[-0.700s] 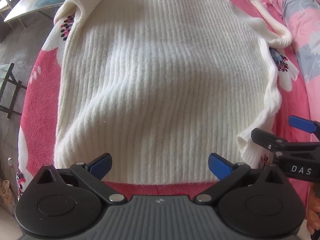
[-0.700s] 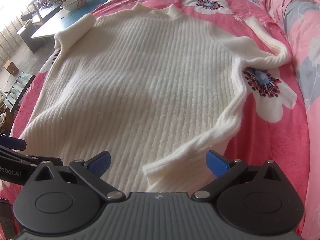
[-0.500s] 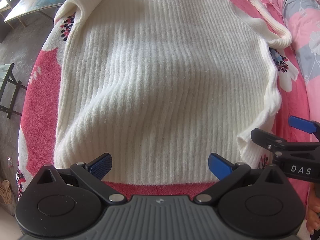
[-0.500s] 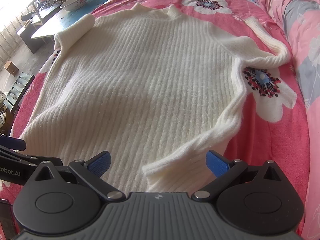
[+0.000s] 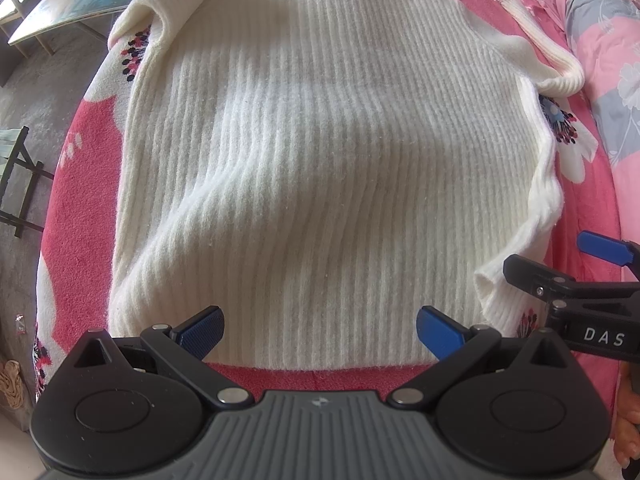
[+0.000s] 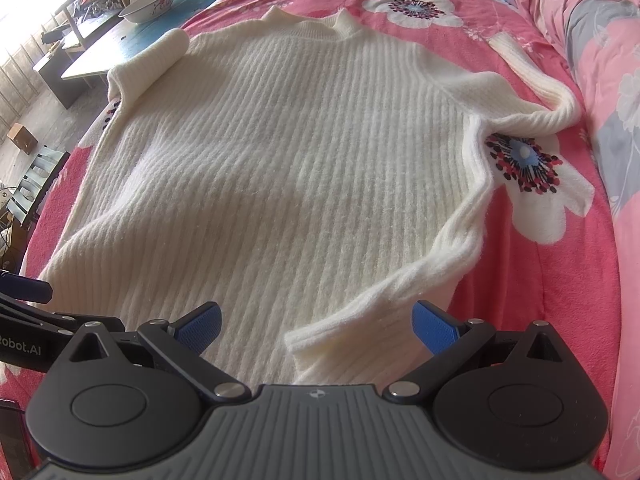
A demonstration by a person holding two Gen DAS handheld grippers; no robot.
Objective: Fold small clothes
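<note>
The cream ribbed sweater [image 5: 328, 152] lies spread flat on the pink flowered bedspread [image 6: 532, 280], its long axis running straight ahead of both sets of jaws, hem nearest and collar [image 6: 316, 24] farthest. The left gripper [image 5: 319, 332] stands wide open and empty, its blue pads [image 5: 200, 330] straddling the hem edge, which lies just in front of and slightly under the gap between them. The right gripper [image 6: 316, 326] is also spread wide with nothing held; directly between its fingers sits the hem's right corner, where a loose fold [image 6: 384, 292] of the side seam curls up and over the body. That corner looks the closer grasp for the right hand, the left corner lying off to the outside of the left jaws. Both tools are held low, level and side by side, pointing along the garment toward the collar. One sleeve [image 6: 148, 64] lies doubled at the far left, the other [image 6: 532, 92] trails away to the far right.
</note>
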